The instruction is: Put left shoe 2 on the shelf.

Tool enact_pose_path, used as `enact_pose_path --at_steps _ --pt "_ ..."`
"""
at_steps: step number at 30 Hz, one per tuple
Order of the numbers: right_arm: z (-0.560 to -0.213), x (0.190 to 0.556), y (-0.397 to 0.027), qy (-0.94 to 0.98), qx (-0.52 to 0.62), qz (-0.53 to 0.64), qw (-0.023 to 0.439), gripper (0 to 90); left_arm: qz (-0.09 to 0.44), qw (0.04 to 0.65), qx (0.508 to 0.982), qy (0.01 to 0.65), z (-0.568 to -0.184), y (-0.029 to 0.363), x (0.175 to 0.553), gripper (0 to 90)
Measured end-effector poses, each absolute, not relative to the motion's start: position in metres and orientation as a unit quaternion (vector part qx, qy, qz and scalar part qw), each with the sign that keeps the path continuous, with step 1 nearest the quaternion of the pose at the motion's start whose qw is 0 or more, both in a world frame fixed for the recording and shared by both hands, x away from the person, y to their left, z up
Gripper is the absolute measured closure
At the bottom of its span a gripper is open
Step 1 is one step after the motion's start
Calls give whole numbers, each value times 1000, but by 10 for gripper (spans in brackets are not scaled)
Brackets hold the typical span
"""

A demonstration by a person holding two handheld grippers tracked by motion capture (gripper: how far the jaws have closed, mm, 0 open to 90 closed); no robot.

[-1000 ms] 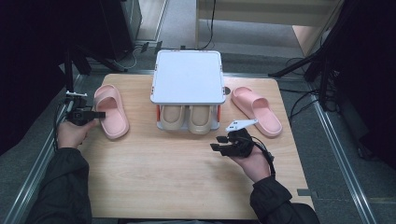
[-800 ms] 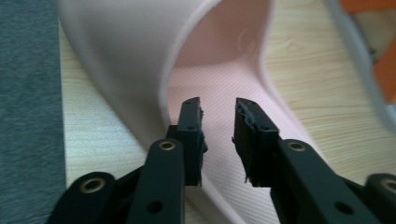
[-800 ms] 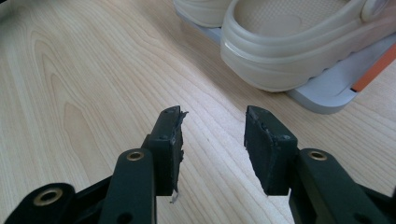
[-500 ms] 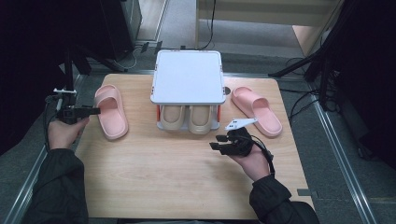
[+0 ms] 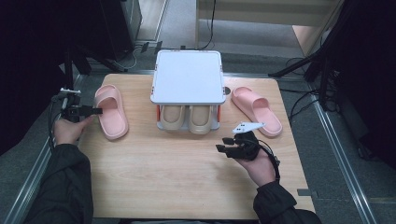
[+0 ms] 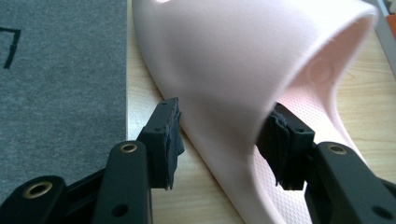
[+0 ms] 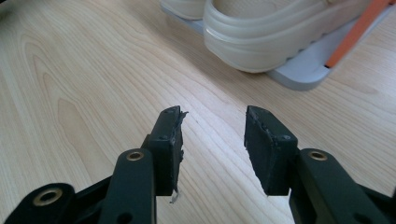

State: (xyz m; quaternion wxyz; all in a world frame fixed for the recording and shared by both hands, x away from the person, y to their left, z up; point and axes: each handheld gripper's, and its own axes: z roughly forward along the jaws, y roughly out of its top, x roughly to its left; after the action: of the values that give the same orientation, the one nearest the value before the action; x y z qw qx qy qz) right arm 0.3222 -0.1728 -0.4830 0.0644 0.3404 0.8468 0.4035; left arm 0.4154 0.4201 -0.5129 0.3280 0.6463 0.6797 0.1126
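Bright on the bench (image 5: 187, 177) from above, dark all around it. Soft, a bit grainy from up high. Glare on top of the pink slipper (image 6: 243, 51), very close and blurry. Small soft shadows under the right tongs (image 7: 212, 135); wood grain sharp there.

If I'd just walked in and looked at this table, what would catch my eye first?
Probably the white two-level shoe rack at the table's far middle, with a pair of beige slippers on its lower shelf. A pink slipper lies at its left and another pink slipper at its right. The left gripper straddles the left one's side wall, its jaws just opened.
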Motion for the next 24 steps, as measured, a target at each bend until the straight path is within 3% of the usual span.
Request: enact_pose_path --at_steps 6,18,24 --pt "-483 318 -181 842 350 405 71 571 125 335 648 673 -515 416 421 563" --pt "-483 318 -183 840 355 404 72 571 137 332 645 674 -512 417 421 798" --pt "-483 318 -182 840 353 405 72 571 133 323 652 673 -510 417 419 834"
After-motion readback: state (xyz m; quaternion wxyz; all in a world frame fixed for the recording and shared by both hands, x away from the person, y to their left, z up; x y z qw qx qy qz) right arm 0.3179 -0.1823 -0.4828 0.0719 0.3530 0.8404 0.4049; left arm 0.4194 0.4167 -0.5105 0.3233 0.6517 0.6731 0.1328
